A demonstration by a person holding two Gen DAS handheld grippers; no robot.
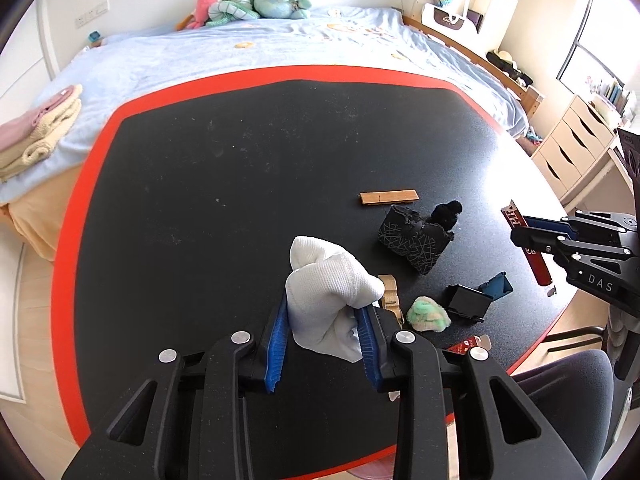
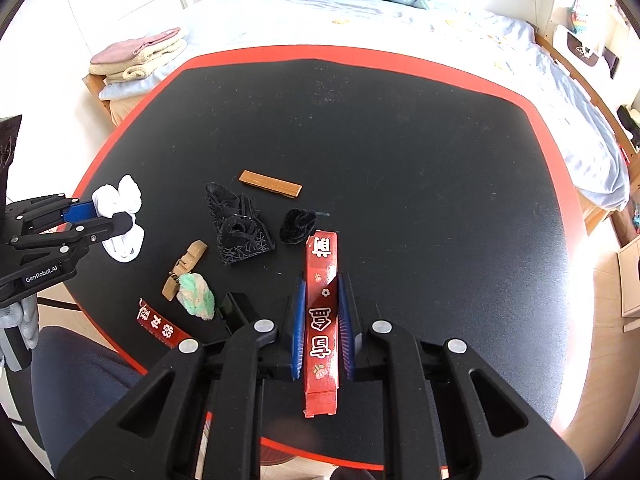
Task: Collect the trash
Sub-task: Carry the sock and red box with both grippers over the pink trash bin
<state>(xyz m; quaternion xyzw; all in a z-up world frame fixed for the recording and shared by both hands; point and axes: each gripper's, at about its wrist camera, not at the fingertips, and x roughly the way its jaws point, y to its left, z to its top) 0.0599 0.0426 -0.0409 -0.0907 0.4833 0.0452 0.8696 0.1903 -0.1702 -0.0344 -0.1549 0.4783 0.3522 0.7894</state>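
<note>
My left gripper (image 1: 326, 312) is shut on a white sock (image 1: 328, 292), held above the black table (image 1: 200, 200); the sock also shows in the right wrist view (image 2: 120, 216). My right gripper (image 2: 323, 296) is shut on a long red box with white characters (image 2: 322, 320), also seen at the right of the left wrist view (image 1: 528, 248). On the table lie a torn black patterned box (image 2: 240, 228), a black fuzzy ball (image 2: 298, 226), a brown cardboard strip (image 2: 270, 184), a green-white pom (image 2: 196, 292), a tan strap (image 2: 184, 264), and a red wrapper (image 2: 160, 324).
A small open black box (image 1: 472, 300) lies near the table's front edge. Behind the table is a bed (image 1: 240, 60) with folded towels (image 1: 36, 136) and plush toys (image 1: 256, 0). White drawers (image 1: 572, 148) stand at the right. A dark chair (image 1: 568, 392) is below.
</note>
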